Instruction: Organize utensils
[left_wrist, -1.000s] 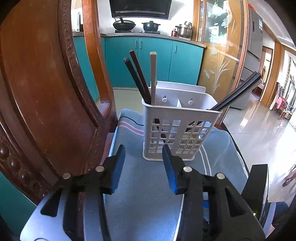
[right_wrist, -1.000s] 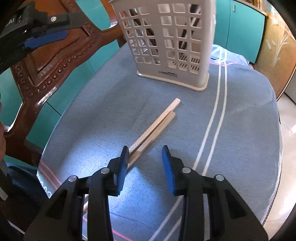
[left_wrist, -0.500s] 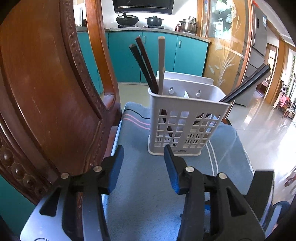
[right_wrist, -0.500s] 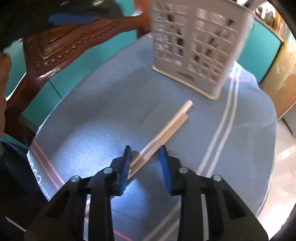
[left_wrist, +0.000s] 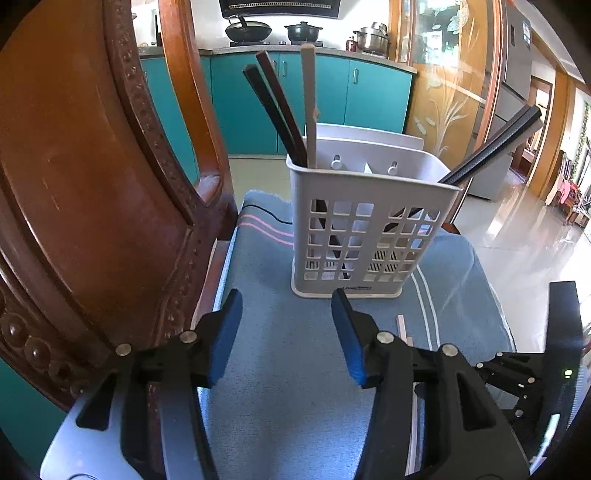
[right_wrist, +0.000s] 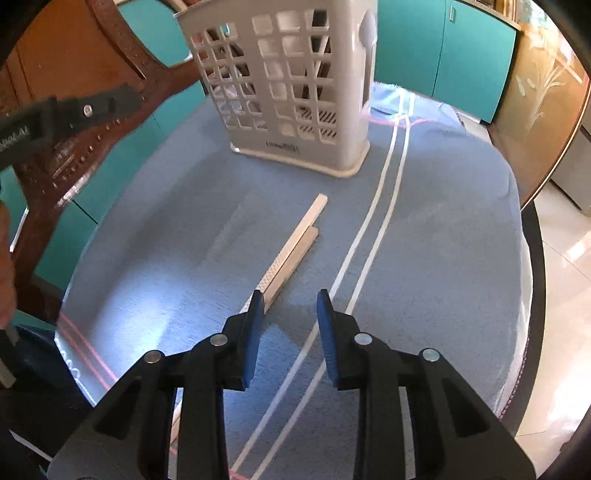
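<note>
A white slotted utensil basket (left_wrist: 369, 206) stands on the blue cloth. It holds two dark chopsticks (left_wrist: 277, 110) and a pale one (left_wrist: 309, 99) on its left side, and black chopsticks (left_wrist: 495, 144) leaning out to the right. My left gripper (left_wrist: 286, 299) hovers in front of the basket; its jaws are opening with nothing between them. A pale wooden pair of chopsticks (right_wrist: 295, 251) lies on the cloth. My right gripper (right_wrist: 290, 299) hangs open over their near half. The left finger (right_wrist: 255, 317) covers the sticks, and only cloth shows in the gap.
A carved wooden chair back (left_wrist: 92, 184) rises close on the left of the table. The round table's cloth (right_wrist: 443, 258) drops off at the right edge to a tiled floor (right_wrist: 561, 258). Teal cabinets (left_wrist: 376, 96) stand behind. The left gripper's finger (right_wrist: 85, 110) shows at the upper left.
My left gripper's jaws have spread wider and the basket looks nearer. My right gripper's jaws have narrowed a little; its view swung aside and came back over the chopsticks.
</note>
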